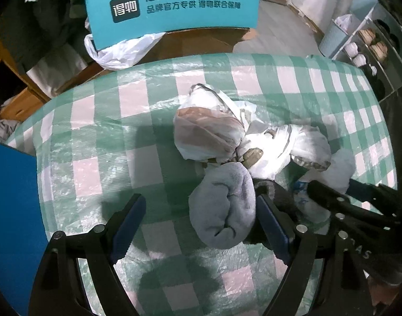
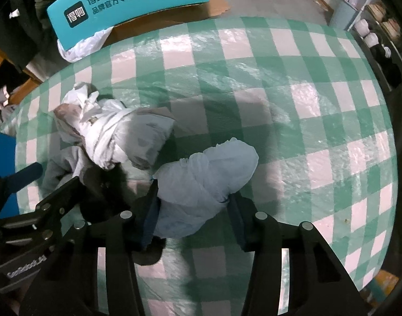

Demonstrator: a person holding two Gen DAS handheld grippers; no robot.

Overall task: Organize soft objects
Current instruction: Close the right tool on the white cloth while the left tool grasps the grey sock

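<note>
A pile of soft items lies on the green-and-white checked cloth (image 1: 95,137). My left gripper (image 1: 201,223) is open, and a rolled grey-blue fleece sock (image 1: 223,208) lies between its fingers, against the right one. Behind it sit white bundles wrapped in plastic (image 1: 208,129) and a dark fuzzy item (image 1: 277,194). My right gripper (image 2: 194,210) stands around a pale blue-white soft bundle (image 2: 208,168), its fingers touching both sides. The white wrapped bundles (image 2: 114,134) and the dark fuzzy item (image 2: 106,192) lie to its left. The right gripper shows in the left wrist view (image 1: 345,205).
A teal cardboard box with printed text (image 1: 172,5) and a white plastic bag (image 1: 122,52) stand beyond the table's far edge. Shelves with shoes (image 1: 369,44) are at the right. A blue panel (image 1: 11,210) is at the left.
</note>
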